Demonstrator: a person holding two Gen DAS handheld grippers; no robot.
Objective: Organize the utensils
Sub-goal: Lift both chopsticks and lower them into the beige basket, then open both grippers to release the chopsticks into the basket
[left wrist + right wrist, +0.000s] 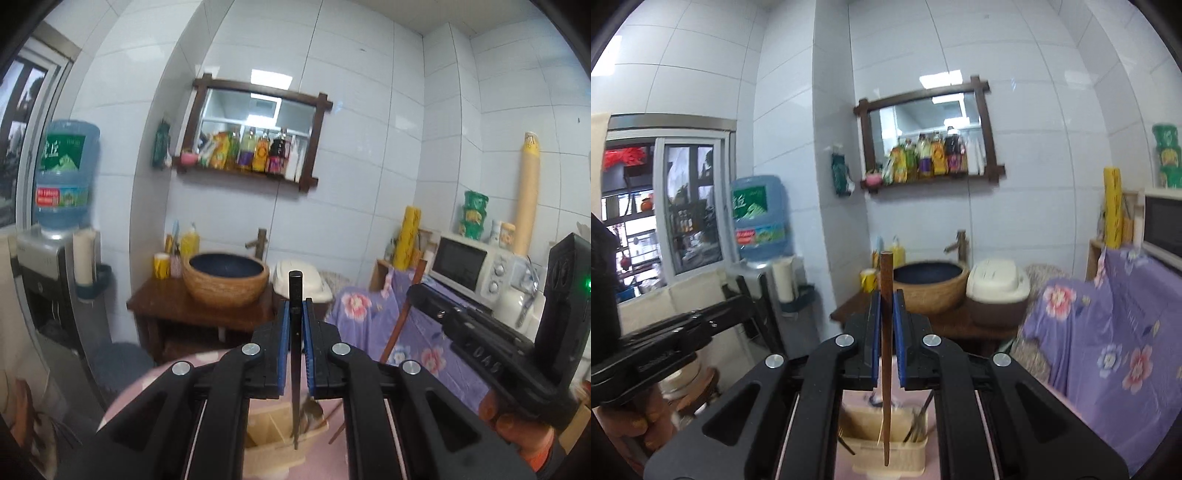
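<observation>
**Two chopsticks held over the holder, neither one in yet**

White-tiled walls and a pink table top frame what we see; on that table, low in both views, stands the wooden utensil holder [886,443], divided into compartments with some cutlery already in it.

We hold a thin stick in each tool. Our left gripper [295,332] is closed narrow on a black chopstick [295,295], which runs nearly upright between the blue pads [283,347], its lower tip hanging over the holder [273,428]. Our right gripper [885,332] is clamped the same way on a brown chopstick [885,273], its tip low in front of the holder's near wall. We cannot tell which compartment either tip is over, nor whether either touches the wood.

We judge the main risk to be a miss: each stick is pinched at a single spot along its length, so it could pivot between the pads and swing off line, striking a divider or the rim. Letting go too high could make a stick bounce out onto the table. Our two tools are also near each other; the right one [491,343] fills the left view's right side, so they could knock together.

Both tools point forward and level, with the sticks hanging down across their jaws.
</observation>
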